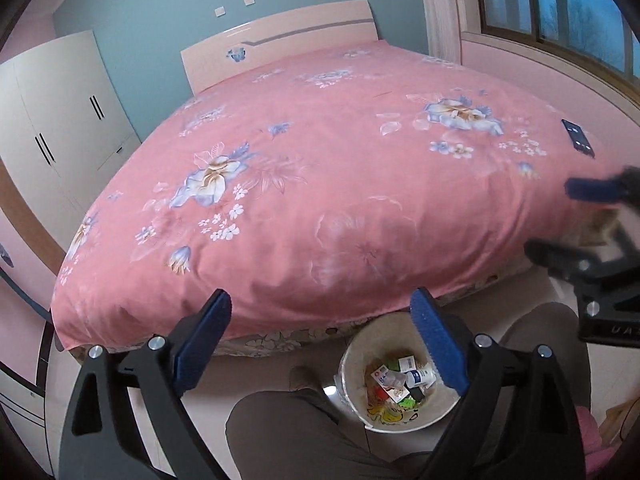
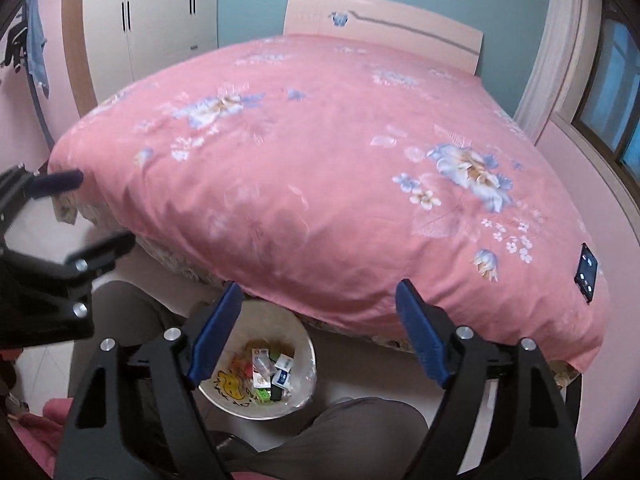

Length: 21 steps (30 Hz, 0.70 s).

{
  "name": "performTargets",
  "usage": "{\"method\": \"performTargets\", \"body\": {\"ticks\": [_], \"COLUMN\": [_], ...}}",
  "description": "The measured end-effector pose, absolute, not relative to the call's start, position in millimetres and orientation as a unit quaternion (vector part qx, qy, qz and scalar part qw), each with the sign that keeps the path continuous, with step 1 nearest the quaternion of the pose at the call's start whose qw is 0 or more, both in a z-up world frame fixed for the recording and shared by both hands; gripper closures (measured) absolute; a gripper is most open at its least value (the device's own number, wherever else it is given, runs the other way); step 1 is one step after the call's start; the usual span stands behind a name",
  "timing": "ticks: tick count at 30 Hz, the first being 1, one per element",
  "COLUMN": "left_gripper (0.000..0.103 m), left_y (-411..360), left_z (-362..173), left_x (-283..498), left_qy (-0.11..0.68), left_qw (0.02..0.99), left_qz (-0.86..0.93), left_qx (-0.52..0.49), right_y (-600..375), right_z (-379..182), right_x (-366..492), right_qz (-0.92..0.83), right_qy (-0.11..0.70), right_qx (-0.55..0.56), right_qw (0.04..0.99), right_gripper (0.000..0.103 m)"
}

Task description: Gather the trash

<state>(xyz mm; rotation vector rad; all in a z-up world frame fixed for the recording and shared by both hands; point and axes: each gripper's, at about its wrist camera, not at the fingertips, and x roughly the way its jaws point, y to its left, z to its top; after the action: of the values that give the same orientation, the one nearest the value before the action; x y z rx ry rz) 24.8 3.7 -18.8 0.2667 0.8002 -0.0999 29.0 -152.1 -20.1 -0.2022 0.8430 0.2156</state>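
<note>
1. A bed (image 1: 320,184) under a pink floral cover fills the room.
2. White wardrobe (image 1: 60,120) stands against the teal wall (image 1: 160,4).
3. A window (image 1: 560,12) shows blue dusk.
4. Pale tiled floor (image 2: 360,364).

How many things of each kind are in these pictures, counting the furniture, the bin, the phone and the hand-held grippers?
Bed: 1
Wardrobe: 1
Trash bin: 1, with small boxes and wrappers inside, too jumbled to count
Phone: 1
Hand-held gripper: 2, left and right, both open and empty
Total: 6
</note>
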Motion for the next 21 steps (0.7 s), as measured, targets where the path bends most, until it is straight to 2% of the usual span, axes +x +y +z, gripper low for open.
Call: {"method": "performTargets", "body": {"ticks": [9,21], "left_gripper": [0.01,0.01], "left_y": [8.4,3.6], "left_z": [-18.0,-30.3], "left_x": [-12.8,-42.2], "left_qy": [0.381,0.385], "left_qw": [0.915,0.913], "left_qz": [-0.033,-0.049], "left_qx": [0.125,0.124], "right_y": [-143.1,-141.4], "right_z": [-11.7,-22.6], "right_x": [-20.8,-63.0], "right_qz": [0.093,0.031], "right_qy": [0.376,0.343], "right_qx": [-0.087,-0.09], "right_qw": [0.918,0.934], "right_gripper": [0.019,0.018]}}
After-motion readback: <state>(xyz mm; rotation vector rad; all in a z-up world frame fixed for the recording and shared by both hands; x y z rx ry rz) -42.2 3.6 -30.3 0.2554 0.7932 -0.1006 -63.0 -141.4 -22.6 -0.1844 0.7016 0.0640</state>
